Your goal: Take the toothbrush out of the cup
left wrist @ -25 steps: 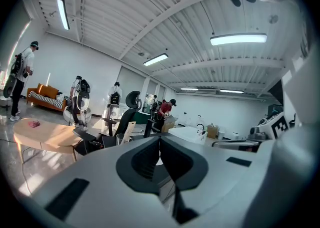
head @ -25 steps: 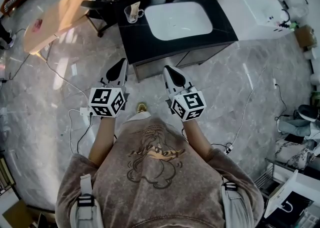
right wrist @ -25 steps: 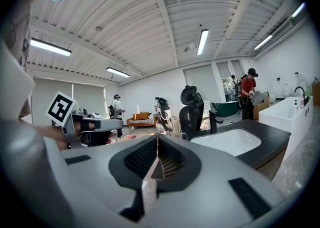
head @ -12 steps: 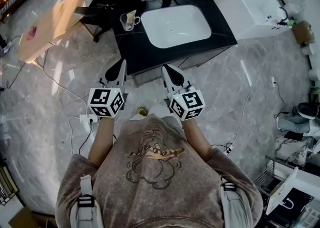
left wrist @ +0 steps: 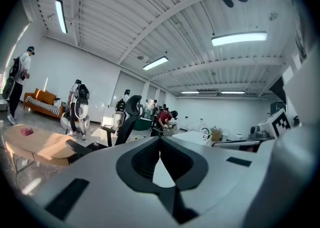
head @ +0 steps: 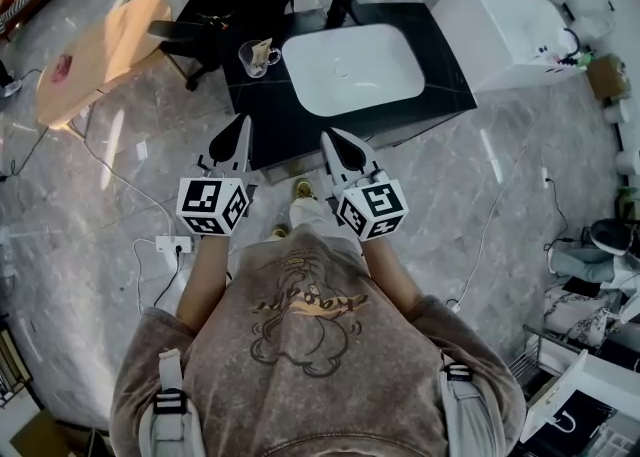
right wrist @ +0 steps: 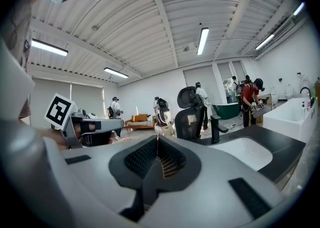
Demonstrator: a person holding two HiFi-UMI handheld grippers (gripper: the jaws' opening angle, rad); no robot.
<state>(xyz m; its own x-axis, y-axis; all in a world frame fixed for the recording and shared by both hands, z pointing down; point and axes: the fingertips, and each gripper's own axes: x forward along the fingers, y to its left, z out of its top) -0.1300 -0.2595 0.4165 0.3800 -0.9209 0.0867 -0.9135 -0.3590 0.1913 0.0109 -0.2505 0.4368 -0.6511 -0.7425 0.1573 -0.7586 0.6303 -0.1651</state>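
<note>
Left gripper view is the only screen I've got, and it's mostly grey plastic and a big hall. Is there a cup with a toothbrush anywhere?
Observer: Yes. The head view shows a clear cup on a black counter, just left of a white basin. A pale thing stands in it, probably the toothbrush.
Operator: Is either claw touching it?
Observer: No. The left gripper and the right gripper both point toward the counter. The cup sits toward its back left, beyond both tips.
Operator: Is the other claw holding something?
Observer: No. The right gripper view shows its jaws closed together with nothing between them.
</note>
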